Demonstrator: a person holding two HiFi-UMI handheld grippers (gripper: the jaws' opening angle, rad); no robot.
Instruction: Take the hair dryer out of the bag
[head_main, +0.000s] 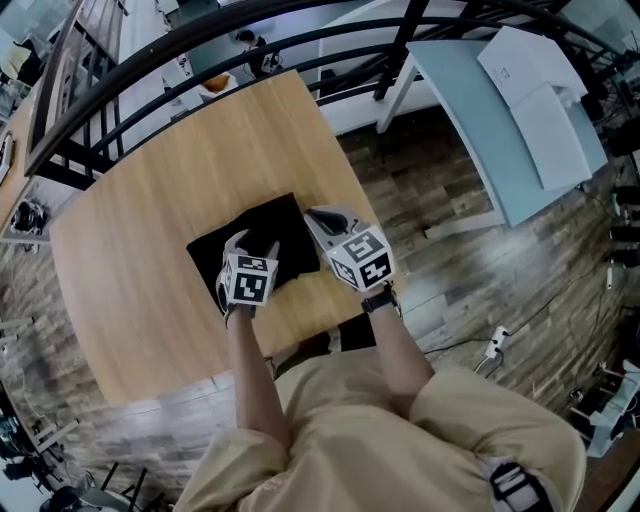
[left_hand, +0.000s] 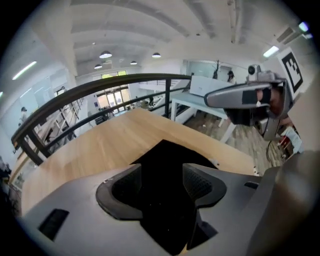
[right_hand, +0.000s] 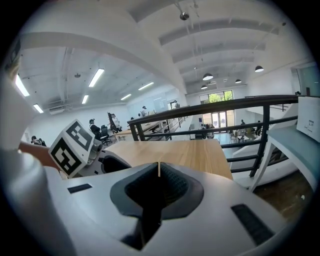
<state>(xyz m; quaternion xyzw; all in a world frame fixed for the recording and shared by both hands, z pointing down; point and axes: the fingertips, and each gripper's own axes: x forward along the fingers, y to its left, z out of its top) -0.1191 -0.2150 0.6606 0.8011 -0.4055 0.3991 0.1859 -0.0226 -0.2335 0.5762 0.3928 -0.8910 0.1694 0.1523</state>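
Note:
A flat black bag (head_main: 280, 240) lies on the wooden table (head_main: 150, 230), near its front edge. No hair dryer shows in any view. My left gripper (head_main: 255, 243) hangs over the bag's near left part, pointing steeply down. In the left gripper view its jaws stand wide open (left_hand: 162, 182), with the black bag (left_hand: 167, 160) showing below and between them and nothing gripped. My right gripper (head_main: 316, 217) is at the bag's right edge. Its jaws are shut (right_hand: 158, 172) with nothing between them, pointing out over the bare tabletop (right_hand: 185, 152).
A black railing (head_main: 200, 75) curves round the far side of the table. A pale blue desk (head_main: 500, 120) stands at the upper right on the wood floor (head_main: 440, 250). The person's legs (head_main: 350, 440) are against the table's near edge.

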